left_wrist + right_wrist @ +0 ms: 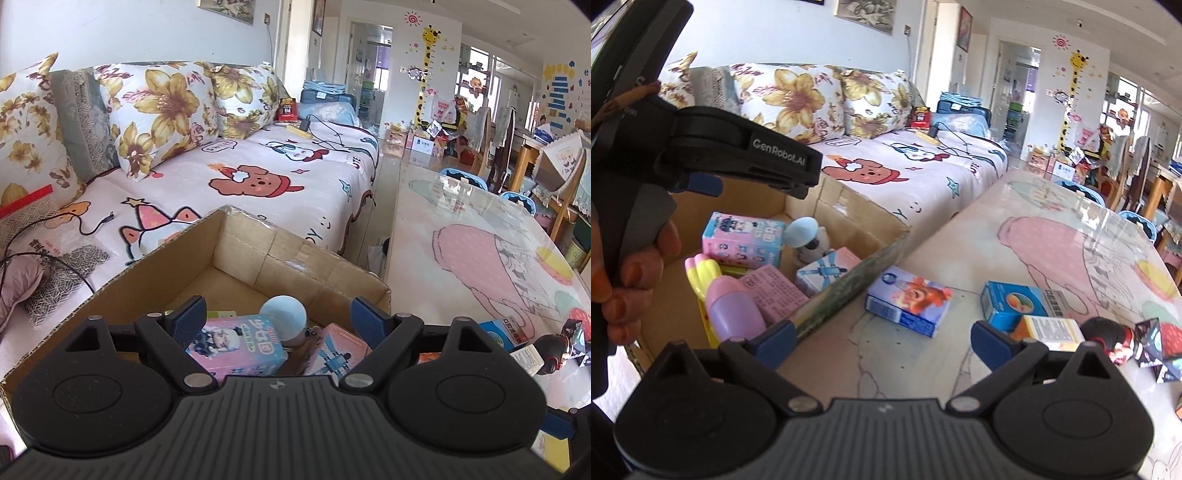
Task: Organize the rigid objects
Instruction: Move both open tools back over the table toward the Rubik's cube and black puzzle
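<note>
Left wrist view: the left gripper (279,314) hangs over the open cardboard box (236,254), its jaws spread wide with nothing pinched between them. Below the blue fingers (190,317) lie a pink-and-blue carton (240,343), a pale blue ball-shaped toy (283,314) and a second pink carton (332,350). The box stands between the sofa (258,177) and the table (461,240), just beside the table edge.

Right wrist view: the right gripper (882,339) hovers above the table (1015,236), its jaws likewise spread wide and empty. Ahead of it, between the two fingers (991,341), a blue carton with an orange picture (910,301) lies flat on the tabletop, close to the box wall (849,291). Further right sit a blue carton (1012,302), a white-and-orange carton (1052,330) touching it, a dark round toy (1112,338) and a dark faceted toy (1160,347). Inside the box a pink-and-lilac toy (729,302) rests near the pink cartons. The person's hand (631,277) grips the handle of the left gripper (705,184) at the left.
</note>
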A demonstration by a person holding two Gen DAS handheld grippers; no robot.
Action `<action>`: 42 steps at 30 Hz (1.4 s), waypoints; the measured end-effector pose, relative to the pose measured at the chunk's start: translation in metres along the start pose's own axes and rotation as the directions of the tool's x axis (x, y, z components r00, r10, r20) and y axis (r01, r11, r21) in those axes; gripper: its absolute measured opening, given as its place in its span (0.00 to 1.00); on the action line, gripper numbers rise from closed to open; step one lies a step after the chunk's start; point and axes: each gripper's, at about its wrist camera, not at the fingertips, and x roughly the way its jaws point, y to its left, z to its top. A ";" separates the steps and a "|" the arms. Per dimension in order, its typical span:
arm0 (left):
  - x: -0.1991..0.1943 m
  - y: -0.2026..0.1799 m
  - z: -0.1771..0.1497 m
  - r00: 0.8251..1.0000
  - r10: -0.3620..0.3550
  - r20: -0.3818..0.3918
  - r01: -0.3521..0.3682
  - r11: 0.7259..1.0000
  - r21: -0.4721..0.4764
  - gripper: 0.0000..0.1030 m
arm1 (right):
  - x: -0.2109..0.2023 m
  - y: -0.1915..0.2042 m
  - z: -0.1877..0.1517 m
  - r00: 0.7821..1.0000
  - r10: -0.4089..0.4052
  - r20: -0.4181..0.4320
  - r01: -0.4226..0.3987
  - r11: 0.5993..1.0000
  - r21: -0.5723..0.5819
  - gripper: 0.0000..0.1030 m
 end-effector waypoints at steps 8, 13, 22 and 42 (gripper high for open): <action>0.010 -0.001 0.002 1.000 -0.011 -0.002 0.011 0.999 0.035 1.00 | -0.010 -0.020 -0.008 1.000 -0.022 0.016 0.022 0.999 0.036 0.98; 0.013 -0.005 0.002 1.000 -0.022 -0.001 0.022 0.998 0.062 1.00 | -0.015 -0.031 -0.014 0.999 -0.042 0.027 0.040 0.998 0.054 0.98; 0.021 -0.007 0.002 1.000 -0.031 -0.003 0.031 0.993 0.110 1.00 | -0.022 -0.053 -0.022 0.996 -0.070 0.046 0.065 0.992 0.104 0.98; 0.031 -0.016 -0.003 0.998 -0.063 -0.007 0.063 0.975 0.211 1.00 | -0.038 -0.094 -0.038 0.989 -0.133 0.066 0.120 0.979 0.166 0.98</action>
